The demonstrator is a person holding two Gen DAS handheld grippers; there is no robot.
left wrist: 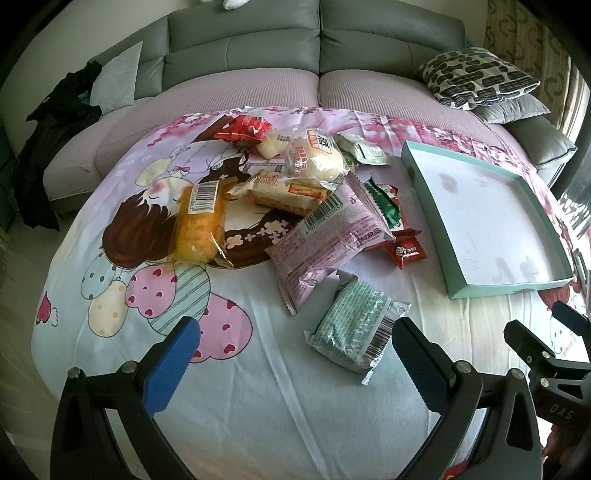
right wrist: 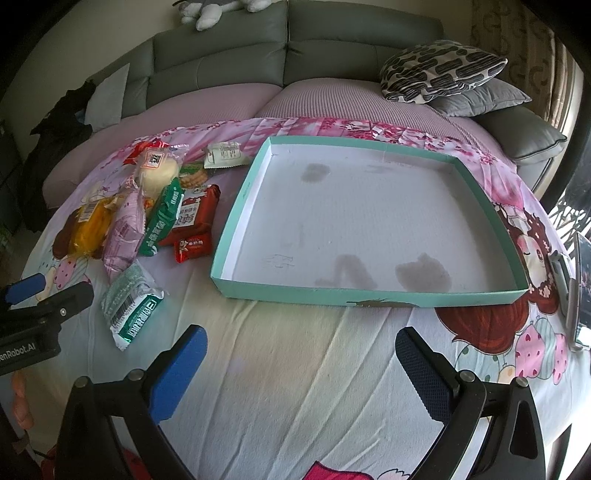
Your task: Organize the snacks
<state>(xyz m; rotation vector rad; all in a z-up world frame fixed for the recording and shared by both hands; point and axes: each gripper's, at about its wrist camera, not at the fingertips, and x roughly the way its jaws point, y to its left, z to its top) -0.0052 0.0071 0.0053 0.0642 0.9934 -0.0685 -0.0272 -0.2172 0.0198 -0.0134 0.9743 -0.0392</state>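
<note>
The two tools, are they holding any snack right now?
No. The left tool and the right tool are both open with nothing between their fingers. The snacks lie on the sheet, and the teal box has nothing in it.

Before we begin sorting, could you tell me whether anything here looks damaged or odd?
Yes: the white floor of the empty teal tray carries several dark blotches, like stains, most near its front edge. The snacks lie in a loose heap beside it.

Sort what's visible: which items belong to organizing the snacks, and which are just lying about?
Task items:
- snack pile, unsorted on the cartoon sheet
- green-white packet, nearest the open left claw
- teal tray, nothing in it

Just lying about:
- patterned cushion
- grey pillow
- dark clothing
- plush toy
</note>
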